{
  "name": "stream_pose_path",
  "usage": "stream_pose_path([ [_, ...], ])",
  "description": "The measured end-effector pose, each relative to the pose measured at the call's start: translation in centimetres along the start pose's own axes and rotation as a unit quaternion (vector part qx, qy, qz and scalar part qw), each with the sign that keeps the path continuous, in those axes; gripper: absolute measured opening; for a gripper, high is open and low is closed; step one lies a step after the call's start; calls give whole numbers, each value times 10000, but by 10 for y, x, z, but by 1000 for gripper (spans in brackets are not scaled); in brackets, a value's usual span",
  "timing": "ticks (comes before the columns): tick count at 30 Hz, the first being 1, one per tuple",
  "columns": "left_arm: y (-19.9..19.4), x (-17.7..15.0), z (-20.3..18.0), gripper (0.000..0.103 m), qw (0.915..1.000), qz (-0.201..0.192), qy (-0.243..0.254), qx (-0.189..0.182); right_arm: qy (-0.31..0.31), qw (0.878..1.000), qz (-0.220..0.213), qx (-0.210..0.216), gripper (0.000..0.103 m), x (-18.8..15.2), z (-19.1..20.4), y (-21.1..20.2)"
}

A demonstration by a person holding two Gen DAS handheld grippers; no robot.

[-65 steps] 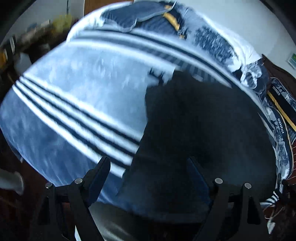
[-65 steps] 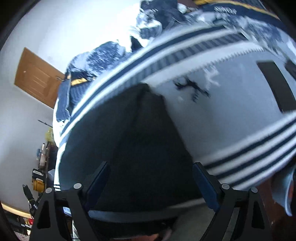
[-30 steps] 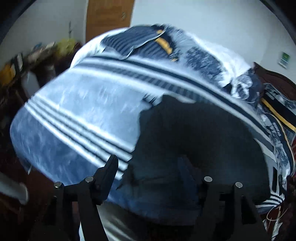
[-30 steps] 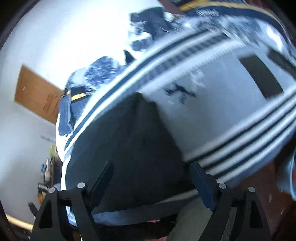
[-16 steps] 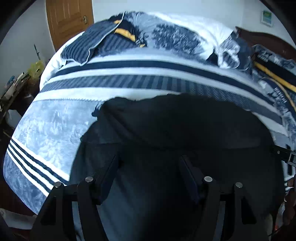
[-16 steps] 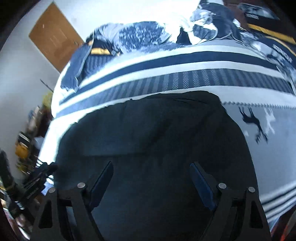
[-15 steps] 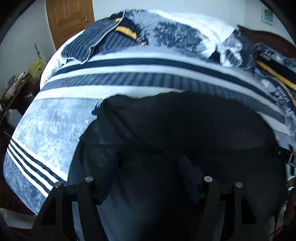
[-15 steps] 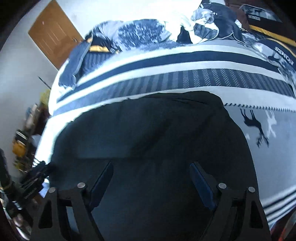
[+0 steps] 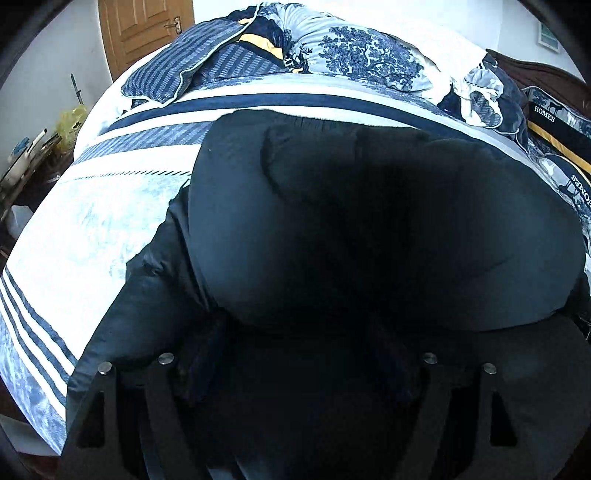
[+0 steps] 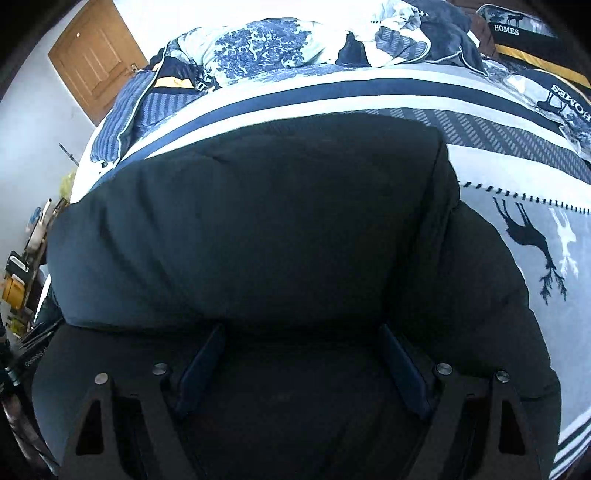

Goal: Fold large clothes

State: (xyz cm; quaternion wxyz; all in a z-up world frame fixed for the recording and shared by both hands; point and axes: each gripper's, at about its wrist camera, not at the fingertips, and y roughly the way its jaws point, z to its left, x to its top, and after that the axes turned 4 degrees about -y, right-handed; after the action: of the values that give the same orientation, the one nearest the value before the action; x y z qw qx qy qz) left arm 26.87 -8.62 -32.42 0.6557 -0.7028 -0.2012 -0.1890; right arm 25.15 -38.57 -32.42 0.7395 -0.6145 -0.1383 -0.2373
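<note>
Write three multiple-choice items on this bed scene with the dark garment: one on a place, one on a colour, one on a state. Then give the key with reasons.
1. Where does the dark garment lie?
A. On the striped bedspread
B. On the floor
C. Hung on the door

2. What colour is the door behind the bed?
A. White
B. Brown wood
C. Green

3. How does the right gripper stand?
A. Shut on a pillow
C. Shut with nothing between the fingers
B. Open over the garment

Key: 1 A, the bedspread shows around the garment's far and side edges. 2 B, the panelled door is orange-brown in both views. 3 B, its fingers stand wide apart with dark fabric in view between them.
</note>
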Motion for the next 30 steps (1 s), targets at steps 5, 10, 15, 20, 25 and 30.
stream_pose_path([
  [5, 4, -1, -1, 81, 10000, -5, 65, 37, -50, 10000, -18, 8, 88, -7, -2, 6],
  [10, -4, 5, 3, 82, 9996, 256, 70, -129, -235, 9995, 16, -220, 88, -10, 4, 7],
  [15, -88, -16, 8, 82, 9986, -371, 328, 176, -49, 9948, -129, -1006, 87, -19, 15, -45],
  [20, -190, -66, 6, 83, 9960, -844, 266, 135, 275, 9987, -179, -384, 88, -79, 34, -134],
  [25, -280, -102, 6, 85, 9916, -1284, 153, 21, 91, 9992, -271, -268, 88, -128, 61, -200],
  [30, -335, -106, 11, 85, 9864, -1641, -78, 29, -212, 9968, -746, -212, 88, -136, 79, -274],
])
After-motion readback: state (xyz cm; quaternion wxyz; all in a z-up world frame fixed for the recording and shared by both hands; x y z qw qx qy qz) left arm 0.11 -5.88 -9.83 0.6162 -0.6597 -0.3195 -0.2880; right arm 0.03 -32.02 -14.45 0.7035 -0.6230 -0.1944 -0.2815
